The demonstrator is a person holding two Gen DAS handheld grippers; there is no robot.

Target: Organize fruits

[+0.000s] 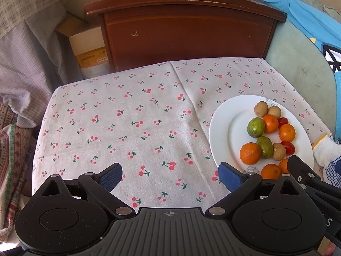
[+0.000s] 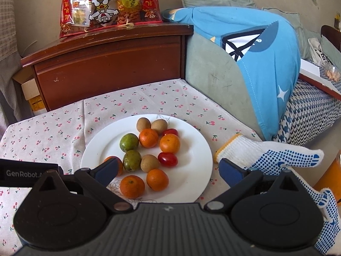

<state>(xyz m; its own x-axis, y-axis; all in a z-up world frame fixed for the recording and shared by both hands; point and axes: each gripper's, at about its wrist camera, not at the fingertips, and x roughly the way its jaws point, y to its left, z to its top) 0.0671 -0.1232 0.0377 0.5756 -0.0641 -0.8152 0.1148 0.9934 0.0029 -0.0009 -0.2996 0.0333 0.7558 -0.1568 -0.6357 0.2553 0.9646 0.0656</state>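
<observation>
lying together on the white plate (image 2: 198, 160), the fruits (image 2: 149, 137) sit in the lower middle of the right wrist frame, directly ahead of the right tool (image 2: 168, 171) and partly between its spread blue pads. in the left wrist frame the same plate (image 1: 221, 132) is pushed to the right edge, so the left tool (image 1: 170, 177) faces bare cherry-print worktop (image 1: 127, 117) with the fruit off to its right. by that, the right tool is judged the nearer one.

both tools stand wide open and hold nothing.

the heap is mixed: five oranges, two green fruits, three brown ones and two red tomatoes, most touching a neighbour. the oranges are round and give no axis. the green fruit (image 2: 132, 160) just ahead of the right tool's left pad is slightly oval, its long axis running roughly up the frame. the red tomato (image 2: 167, 159) is oval too, lying nearly across the frame.

whether this pile is the gathered result or a mix awaiting sorting by kind, the scene fits both. a dotted glove (image 2: 266, 155) lies beside the plate at right.
</observation>
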